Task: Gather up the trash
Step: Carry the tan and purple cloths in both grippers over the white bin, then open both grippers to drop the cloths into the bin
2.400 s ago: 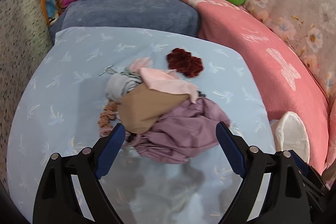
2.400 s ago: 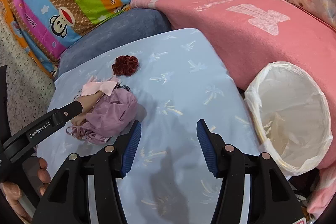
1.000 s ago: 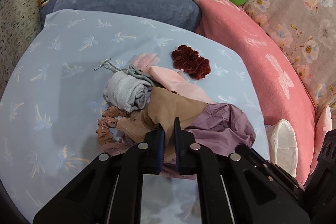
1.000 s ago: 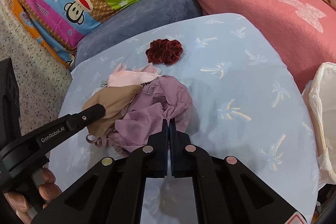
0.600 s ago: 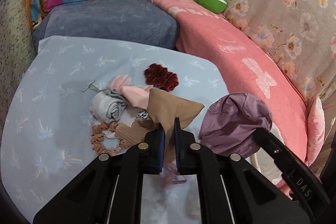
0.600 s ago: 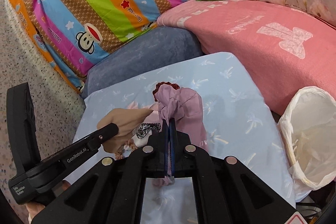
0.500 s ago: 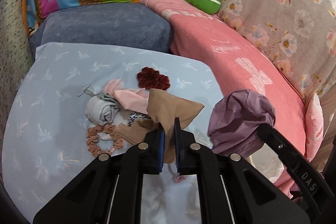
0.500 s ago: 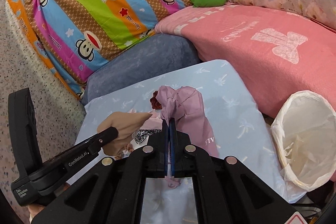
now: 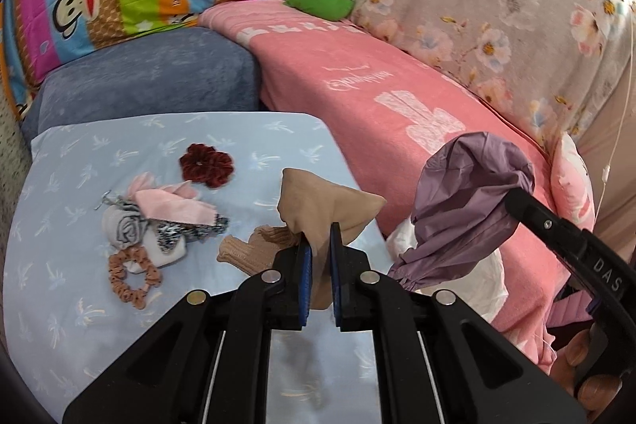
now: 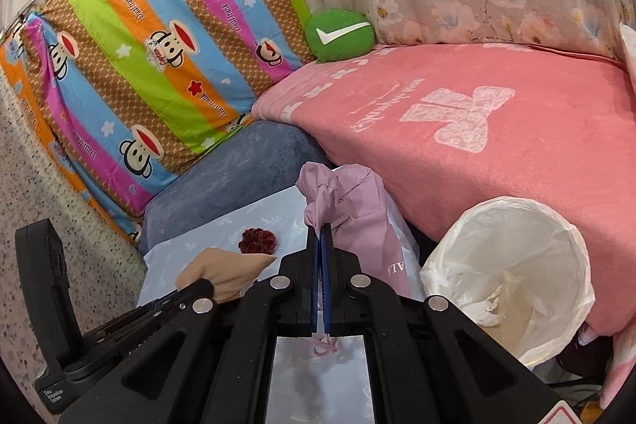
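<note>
We have both tools loaded. Our left gripper (image 9: 317, 267) is pinched tight on a crumpled tan fabric piece (image 9: 322, 209), lifted clear of the pale blue palm-print table cover (image 9: 59, 304). Our right gripper (image 10: 320, 265) is clamped on a limp mauve cloth bag (image 10: 349, 209), which dangles near the rim of the white-lined round bin (image 10: 512, 265) at four o'clock in the right view.

The risk as we see it: that mauve bag hangs long, and a release short of the liner rim would drape it over the edge or drop it down beside the pink blanket (image 10: 497, 130). The tan piece is held by a corner only and could slip.

Room is open above the bin; the blanket crowds it at twelve o'clock. Left on the cover at nine o'clock: a dark red scrunchie (image 9: 206, 165), a pink and grey cloth heap (image 9: 159, 221), a brown scrunchie (image 9: 133, 275).
</note>
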The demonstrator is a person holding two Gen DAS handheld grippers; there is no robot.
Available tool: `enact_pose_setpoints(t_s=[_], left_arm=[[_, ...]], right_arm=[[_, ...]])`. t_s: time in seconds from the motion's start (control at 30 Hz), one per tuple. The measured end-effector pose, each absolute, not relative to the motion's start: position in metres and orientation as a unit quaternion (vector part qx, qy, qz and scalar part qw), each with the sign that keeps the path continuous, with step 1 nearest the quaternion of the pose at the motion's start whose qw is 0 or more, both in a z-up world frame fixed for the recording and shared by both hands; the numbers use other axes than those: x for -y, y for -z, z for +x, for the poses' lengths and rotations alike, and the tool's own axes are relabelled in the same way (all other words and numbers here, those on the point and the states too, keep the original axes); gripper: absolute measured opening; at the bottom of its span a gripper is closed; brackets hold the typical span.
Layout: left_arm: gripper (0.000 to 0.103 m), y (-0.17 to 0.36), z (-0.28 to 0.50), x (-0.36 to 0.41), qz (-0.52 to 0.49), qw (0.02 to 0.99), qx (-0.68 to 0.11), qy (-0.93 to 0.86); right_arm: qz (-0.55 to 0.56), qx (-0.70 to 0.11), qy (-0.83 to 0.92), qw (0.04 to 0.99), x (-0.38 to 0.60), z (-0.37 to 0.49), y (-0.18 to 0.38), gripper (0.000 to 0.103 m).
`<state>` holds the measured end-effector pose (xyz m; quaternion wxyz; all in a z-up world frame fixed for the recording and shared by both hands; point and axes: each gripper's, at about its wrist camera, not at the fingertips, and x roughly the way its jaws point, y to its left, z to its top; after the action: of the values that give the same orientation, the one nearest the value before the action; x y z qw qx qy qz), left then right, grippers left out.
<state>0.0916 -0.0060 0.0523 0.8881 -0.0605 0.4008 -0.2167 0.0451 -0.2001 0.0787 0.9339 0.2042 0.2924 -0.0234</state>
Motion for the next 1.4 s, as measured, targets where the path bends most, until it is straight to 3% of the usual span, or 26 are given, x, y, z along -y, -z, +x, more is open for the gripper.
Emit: enact_pose_setpoints(t_s=[0.8,0.97,1.03,1.1,1.17,1.4], left_arm=[[0.010,-0.047,0.072,0.149,0.030,0.853,-0.414,0.316],[0.010,-0.046,0.070,0.163,0.035,0.849,-0.412,0.328],[0.015,-0.046,0.069,0.167,0.036,0.849,-0.411,0.330],[0.032,-0.045,0.069,0.168,0.034,0.850,-0.411,0.327],[0.043,-0.045,0.069,0.168,0.030,0.853,-0.410,0.322],[0.046,-0.042,0.072,0.164,0.022,0.856,-0.414,0.310]], right_arm=[[0.248,-0.279,0.122,0.920,0.329,0.004,-0.056,0.002],[0.250,-0.277,0.131,0.918,0.337,0.001,-0.052,0.008],[0.250,-0.277,0.132,0.918,0.338,-0.001,-0.051,0.009],[0.250,-0.278,0.133,0.918,0.339,-0.002,-0.050,0.009],[0.252,-0.280,0.133,0.917,0.340,-0.002,-0.048,0.009],[0.256,-0.290,0.130,0.913,0.338,-0.002,-0.040,0.014]])
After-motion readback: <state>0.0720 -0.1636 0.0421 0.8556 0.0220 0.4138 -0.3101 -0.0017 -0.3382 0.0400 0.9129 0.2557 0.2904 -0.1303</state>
